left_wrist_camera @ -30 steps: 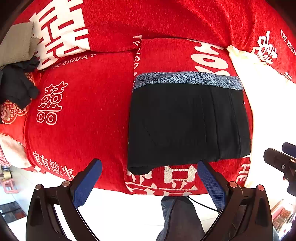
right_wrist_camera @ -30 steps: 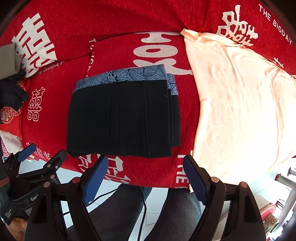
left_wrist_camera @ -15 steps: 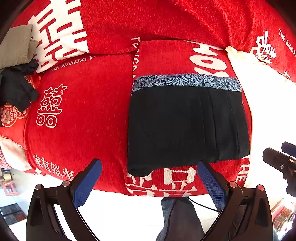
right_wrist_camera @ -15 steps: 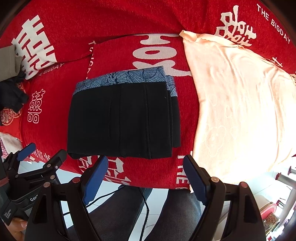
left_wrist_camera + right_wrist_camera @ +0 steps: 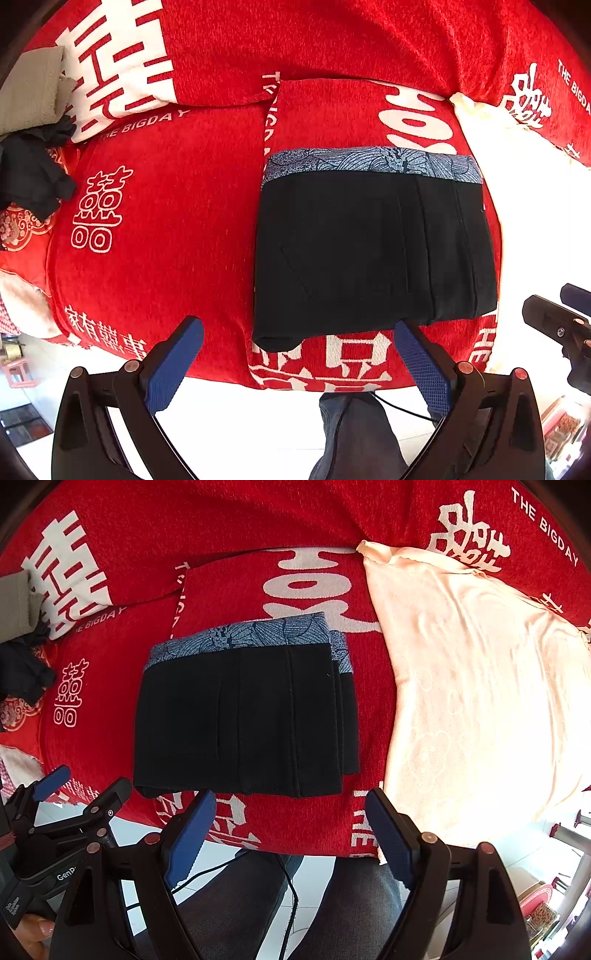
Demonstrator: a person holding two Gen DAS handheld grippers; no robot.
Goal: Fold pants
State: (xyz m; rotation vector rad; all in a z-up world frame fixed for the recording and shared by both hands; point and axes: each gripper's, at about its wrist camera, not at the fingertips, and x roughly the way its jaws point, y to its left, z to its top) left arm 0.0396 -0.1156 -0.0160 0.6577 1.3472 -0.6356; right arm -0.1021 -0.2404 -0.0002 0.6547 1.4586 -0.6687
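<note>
Pants [image 5: 373,251]: black, matte, folded into a compact block. It lies just ahead of and below both my grippers, on the red cover [image 5: 177,221]. The long axis runs side to side across my view. The patterned blue-grey waistband [image 5: 373,164] is on the far edge and the near edge sits just past my fingertips. Stacked layers step out at the right side.

Right gripper [image 5: 290,812]: jaws wide, empty, centred on the near edge; I judge it the nearer.

Left gripper [image 5: 297,339]: jaws wide, empty, set toward the block's left corner.

Cover: red, nubbly weave, white characters, soft and cushioned.

Cloth [image 5: 480,686]: pale peach, smooth, faintly embossed, spread to the right, beside the pants but apart.

Dark garment [image 5: 29,177]: crumpled, far left.
</note>
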